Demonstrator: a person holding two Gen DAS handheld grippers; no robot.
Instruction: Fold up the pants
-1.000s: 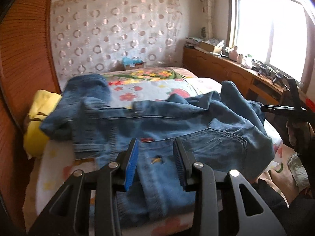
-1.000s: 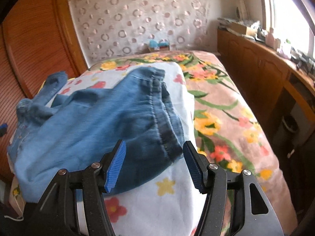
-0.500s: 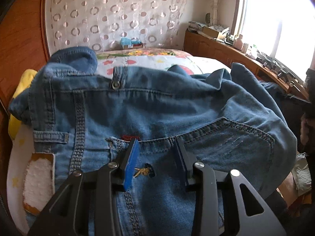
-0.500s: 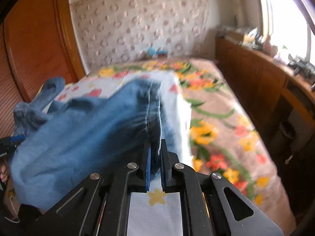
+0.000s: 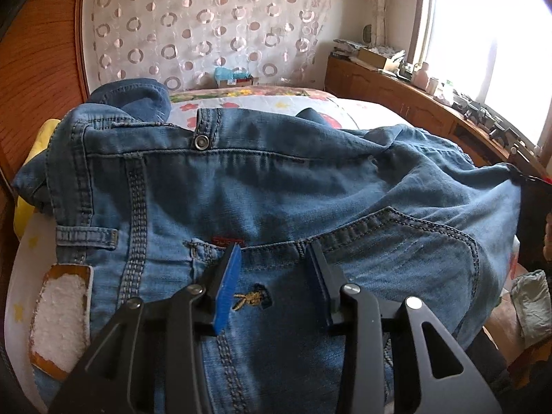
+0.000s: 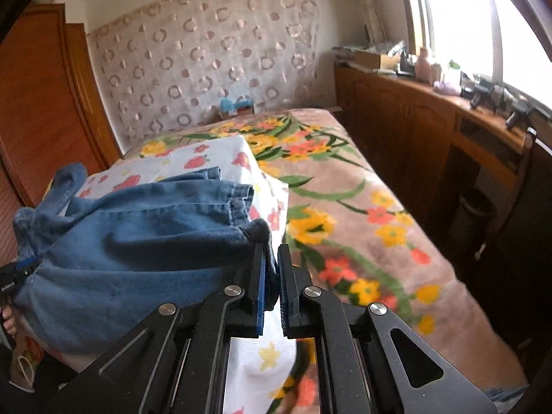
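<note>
Two hand-held grippers: right (image 6: pixel 270 262) clamps the jeans (image 5: pixel 276 186) hem, left (image 5: pixel 272 276) gapes over them.

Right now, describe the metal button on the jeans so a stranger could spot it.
Find the blue jeans spread over the bed. Follow their waistband along the far edge to the round silver button. It is the only shiny metal piece showing on the denim.

Blown-out window (image 5: pixel 490 34) glare, fisheye-warped edges
</note>
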